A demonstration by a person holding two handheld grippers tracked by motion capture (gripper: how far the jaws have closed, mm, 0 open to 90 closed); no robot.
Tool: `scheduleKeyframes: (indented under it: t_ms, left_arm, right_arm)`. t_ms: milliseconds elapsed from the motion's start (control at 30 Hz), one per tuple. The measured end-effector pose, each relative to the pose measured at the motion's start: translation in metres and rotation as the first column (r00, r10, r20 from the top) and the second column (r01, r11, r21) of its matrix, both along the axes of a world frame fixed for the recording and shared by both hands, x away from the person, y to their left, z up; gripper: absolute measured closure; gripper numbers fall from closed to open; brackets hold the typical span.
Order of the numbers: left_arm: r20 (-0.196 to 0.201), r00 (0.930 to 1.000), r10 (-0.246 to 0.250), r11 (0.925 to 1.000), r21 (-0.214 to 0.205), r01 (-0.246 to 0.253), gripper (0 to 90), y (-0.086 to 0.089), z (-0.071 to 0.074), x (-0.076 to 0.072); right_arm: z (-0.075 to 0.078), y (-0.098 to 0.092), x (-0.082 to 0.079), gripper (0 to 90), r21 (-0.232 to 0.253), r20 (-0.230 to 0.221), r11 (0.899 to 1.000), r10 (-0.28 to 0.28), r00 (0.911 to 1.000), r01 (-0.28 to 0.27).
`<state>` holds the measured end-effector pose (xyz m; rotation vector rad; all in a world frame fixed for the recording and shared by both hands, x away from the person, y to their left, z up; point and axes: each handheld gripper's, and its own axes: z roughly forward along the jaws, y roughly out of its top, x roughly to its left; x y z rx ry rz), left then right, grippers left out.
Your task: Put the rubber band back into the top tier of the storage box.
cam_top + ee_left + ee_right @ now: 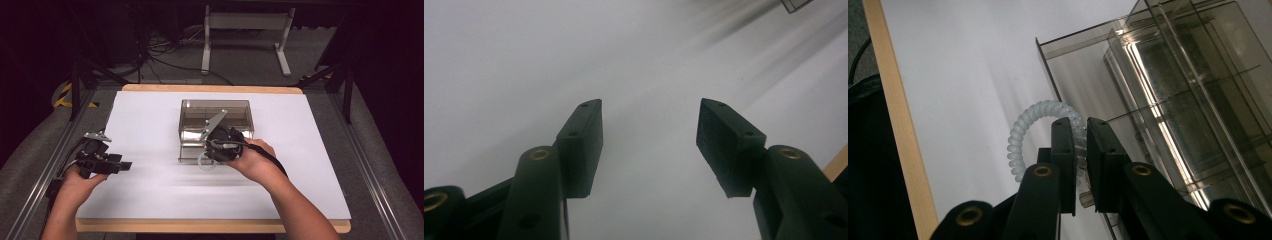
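Observation:
A pale coiled ring (1024, 135) like a spiral hair tie hangs between the pads of my right gripper (1080, 125), which is shut on it. From above the ring (206, 163) dangles under the right gripper (212, 152), just off the front edge of a smoky clear plastic box (216, 117) with compartments in the middle of the table. The box (1168, 95) rises close to the right of the jaws. My left gripper (125, 165) rests at the table's left side, open, its jaws (649, 127) wide apart over bare white surface with nothing between them.
The white table top (150, 130) has a wooden rim (210, 88) at the far and near sides. Metal rails run along both sides. A white stand (247, 37) and cables lie on the floor beyond the table.

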<state>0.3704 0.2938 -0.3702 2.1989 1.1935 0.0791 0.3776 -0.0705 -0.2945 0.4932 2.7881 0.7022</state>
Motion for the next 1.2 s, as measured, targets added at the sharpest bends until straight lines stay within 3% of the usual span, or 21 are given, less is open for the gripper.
scheduleKeyframes:
  t_ms: [367,600,967,1200]
  left_arm:
    - [0.0,1.0,0.001,1.0,0.0,-0.001,44.7,0.0,0.0,0.0]
    - [0.013,0.9999,0.008,1.0,-0.001,-0.008,44.9,0.001,0.001,-0.001]
    - [0.009,1.0,0.005,1.0,0.002,-0.005,44.9,0.001,0.001,0.0]
    - [0.007,1.0,0.006,1.0,0.001,-0.006,44.9,0.001,0.001,0.0]
  right_arm:
    - [0.005,-0.011,0.007,82.8,0.035,0.008,0.997,-0.062,0.998,0.062]
    - [0.007,-0.02,0.013,82.8,0.071,0.026,0.99,-0.121,0.9923,0.119]
    - [0.002,-0.03,0.026,82.8,0.079,0.059,0.977,-0.201,0.9778,0.196]
    - [-0.005,-0.03,0.03,82.7,0.055,0.082,0.979,-0.199,0.9766,0.195]
